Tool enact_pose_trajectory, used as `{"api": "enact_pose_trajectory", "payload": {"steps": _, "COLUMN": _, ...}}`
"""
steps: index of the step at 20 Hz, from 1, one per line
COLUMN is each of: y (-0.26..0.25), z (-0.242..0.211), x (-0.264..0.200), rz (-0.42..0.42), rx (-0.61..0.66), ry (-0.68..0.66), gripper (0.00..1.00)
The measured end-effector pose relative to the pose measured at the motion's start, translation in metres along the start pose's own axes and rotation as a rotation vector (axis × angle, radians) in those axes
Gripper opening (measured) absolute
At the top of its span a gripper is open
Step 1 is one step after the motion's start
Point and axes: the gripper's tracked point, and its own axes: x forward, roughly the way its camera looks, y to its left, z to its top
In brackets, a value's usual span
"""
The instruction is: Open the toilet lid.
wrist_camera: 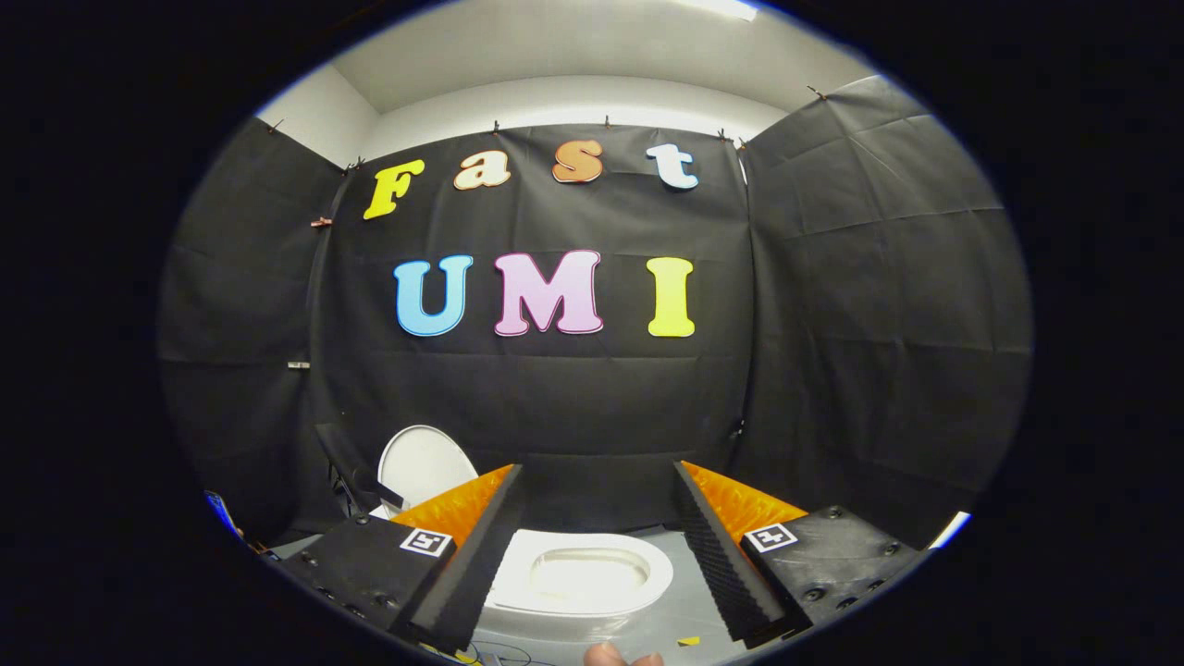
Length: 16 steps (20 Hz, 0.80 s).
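In the gripper view, the gripper (597,546) sits at the bottom of the frame with its two fingers spread wide apart and nothing held between them. Each finger has a black ridged pad, an orange part behind it and a small black-and-white square marker. Low in the middle of the frame, between the fingers and a little past them, is the white toilet (583,578). You can look right down into its bowl. The toilet lid (421,465) is up. It stands as a white round shape at the lower left, just above the left finger, against the black cloth wall (832,324). The toilet sits on a gray floor (680,615). A fingertip (606,656) peeks in at the very bottom.
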Motion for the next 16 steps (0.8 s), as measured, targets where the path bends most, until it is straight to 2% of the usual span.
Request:
{"api": "enact_pose_trajectory", "payload": {"steps": 3, "y": 0.009, "z": 0.007, "x": -0.004, "rz": 0.022, "rx": 0.029, "ry": -0.004, "gripper": 0.99}}
{"api": "enact_pose_trajectory", "payload": {"steps": 7, "y": 0.007, "z": 0.007, "x": -0.009, "rz": 0.004, "rx": -0.011, "ry": -0.016, "gripper": 0.99}}
{"api": "enact_pose_trajectory", "payload": {"steps": 16, "y": 0.02, "z": -0.007, "x": -0.006, "rz": 0.03, "rx": -0.011, "ry": 0.021, "gripper": 0.99}}
